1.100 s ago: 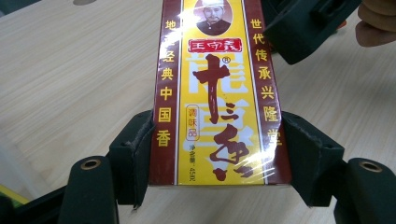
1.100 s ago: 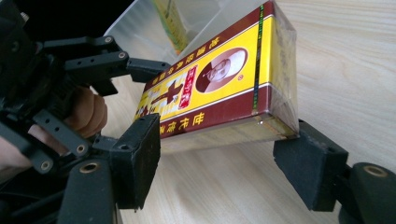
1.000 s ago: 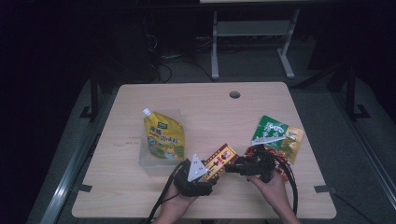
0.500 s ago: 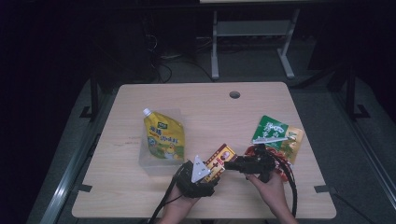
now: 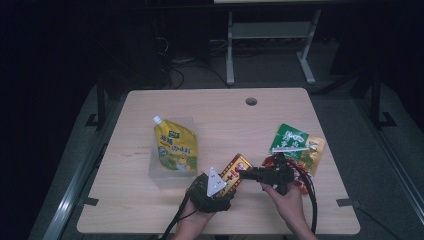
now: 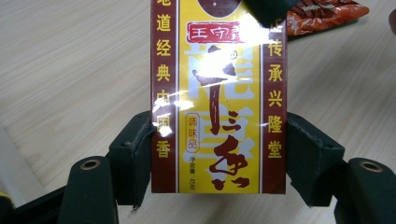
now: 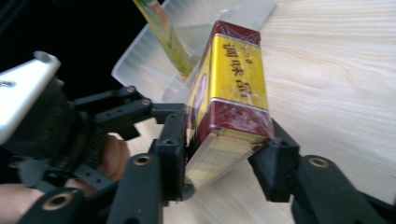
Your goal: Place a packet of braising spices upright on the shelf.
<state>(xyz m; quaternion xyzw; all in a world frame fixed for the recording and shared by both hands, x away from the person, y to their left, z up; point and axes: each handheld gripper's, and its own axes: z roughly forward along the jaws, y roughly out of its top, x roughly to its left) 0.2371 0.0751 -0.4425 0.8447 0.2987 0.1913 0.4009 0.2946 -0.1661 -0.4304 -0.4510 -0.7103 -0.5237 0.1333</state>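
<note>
- My left hand-held gripper (image 5: 223, 186) is clamped on the red-and-yellow seasoning box (image 6: 218, 98), its pads pressing the two long sides near the lower end. I judge this grip serves to hold the box clear of the surface (image 5: 210, 110) for a handover.
- My right hand-held gripper (image 7: 223, 149) has just been closing around the far end of the same box (image 7: 232, 88). The left pad sits against it; whether the right pad bears fully I cannot tell from this angle.
- The box thus spans both grippers, tilted, just above the front of the surface.
- Behind it stands a clear plastic tray (image 5: 172, 172) holding a yellow spouted pouch (image 5: 173, 147), likely the box's destination.
- To the right lie a green packet (image 5: 292, 141) and a red snack packet (image 5: 296, 169), apart from the work.
</note>
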